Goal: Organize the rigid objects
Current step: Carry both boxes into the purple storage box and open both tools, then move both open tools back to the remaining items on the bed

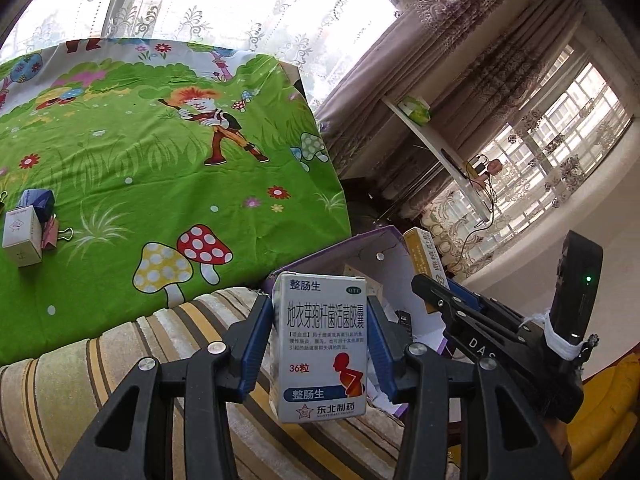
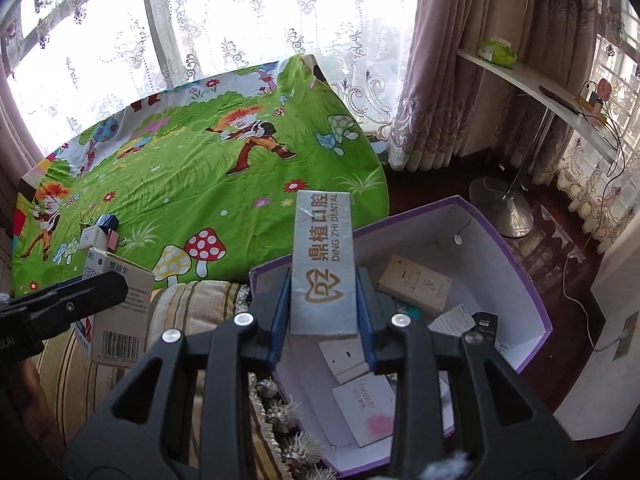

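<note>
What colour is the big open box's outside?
Purple outside, white inside: the box shows best in the right wrist view.

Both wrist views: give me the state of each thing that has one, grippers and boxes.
left gripper: shut on the medicine box, upright
right gripper: shut on the dental box, over the bin
purple bin: open, boxes inside
small white box: on the green cloth

Cloth (image 2: 192,184): green, cartoon print with red and yellow spotted mushrooms. Bin (image 2: 532,280): purple outside, white inside. Medicine box (image 1: 320,344): white, blue band, red figure. Dental box (image 2: 323,264): grey, gold logo. Cushion (image 1: 80,380): beige, striped.
</note>
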`<state>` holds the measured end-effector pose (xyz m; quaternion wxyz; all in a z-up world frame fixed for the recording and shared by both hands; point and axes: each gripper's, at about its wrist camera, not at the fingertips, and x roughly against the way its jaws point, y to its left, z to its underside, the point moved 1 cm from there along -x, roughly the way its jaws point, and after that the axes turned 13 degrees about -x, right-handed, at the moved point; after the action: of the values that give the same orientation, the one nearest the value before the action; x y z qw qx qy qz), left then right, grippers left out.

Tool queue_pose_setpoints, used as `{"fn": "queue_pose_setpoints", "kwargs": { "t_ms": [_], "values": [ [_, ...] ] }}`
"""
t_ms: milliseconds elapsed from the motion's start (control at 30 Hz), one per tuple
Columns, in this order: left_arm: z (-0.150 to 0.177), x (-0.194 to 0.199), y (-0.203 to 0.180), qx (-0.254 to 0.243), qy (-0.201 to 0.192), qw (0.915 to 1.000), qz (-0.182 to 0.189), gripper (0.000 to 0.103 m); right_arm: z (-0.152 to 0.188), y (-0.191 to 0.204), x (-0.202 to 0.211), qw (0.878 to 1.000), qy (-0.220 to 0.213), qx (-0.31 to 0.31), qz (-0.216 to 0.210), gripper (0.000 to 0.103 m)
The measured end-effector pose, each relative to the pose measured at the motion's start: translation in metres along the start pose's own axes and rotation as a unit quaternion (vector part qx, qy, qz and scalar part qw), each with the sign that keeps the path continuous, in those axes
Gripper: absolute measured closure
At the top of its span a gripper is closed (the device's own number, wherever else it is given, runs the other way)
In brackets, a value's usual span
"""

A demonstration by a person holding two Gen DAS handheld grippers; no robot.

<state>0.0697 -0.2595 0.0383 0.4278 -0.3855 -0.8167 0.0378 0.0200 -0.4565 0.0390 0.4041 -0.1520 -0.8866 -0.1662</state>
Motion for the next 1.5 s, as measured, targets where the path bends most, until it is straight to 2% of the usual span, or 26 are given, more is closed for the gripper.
{"fn": "queue_pose_setpoints", "kwargs": {
  "t_ms": [133, 200, 233, 300, 333, 600, 1033, 1200, 1500],
  "values": [
    [0.0, -0.013, -0.018, -0.01, 0.01, 0.9988, 0.047, 0.056, -0.006, -0.023, 0.003, 0.999, -0.007, -0.024, 0.021, 0.068],
    [0.001, -0.019, -0.027, -0.019, 0.02, 0.9973, 0.068, 0.051, -0.009, -0.031, 0.005, 0.999, -0.009, -0.034, 0.031, 0.066],
    [0.002, -0.021, -0.029, -0.023, 0.023, 0.9969, 0.071, 0.046, -0.01, -0.035, 0.005, 0.999, -0.01, -0.04, 0.034, 0.062],
    [0.003, -0.02, -0.029, -0.022, 0.022, 0.997, 0.071, 0.041, -0.012, -0.04, 0.008, 0.998, -0.016, -0.051, 0.037, 0.037],
    [0.002, -0.019, -0.028, -0.018, 0.022, 0.997, 0.073, 0.04, -0.013, -0.041, 0.01, 0.998, -0.021, -0.052, 0.036, 0.035],
    [0.002, -0.016, -0.019, -0.005, 0.018, 0.9976, 0.067, 0.04, -0.01, -0.026, 0.009, 0.999, -0.017, -0.03, 0.02, 0.034],
    [-0.004, 0.003, 0.003, 0.005, -0.01, 0.9994, 0.033, 0.04, -0.004, 0.001, 0.008, 1.0, -0.006, 0.0, 0.002, 0.034],
    [-0.01, 0.012, 0.021, 0.006, -0.019, 0.9998, -0.01, 0.04, -0.002, 0.015, 0.008, 1.0, -0.004, 0.022, 0.002, 0.034],
    [-0.023, 0.041, 0.09, 0.053, -0.041, 0.9942, -0.084, 0.04, 0.0, 0.032, 0.007, 0.999, 0.006, 0.028, -0.023, 0.034]
  ]
}}
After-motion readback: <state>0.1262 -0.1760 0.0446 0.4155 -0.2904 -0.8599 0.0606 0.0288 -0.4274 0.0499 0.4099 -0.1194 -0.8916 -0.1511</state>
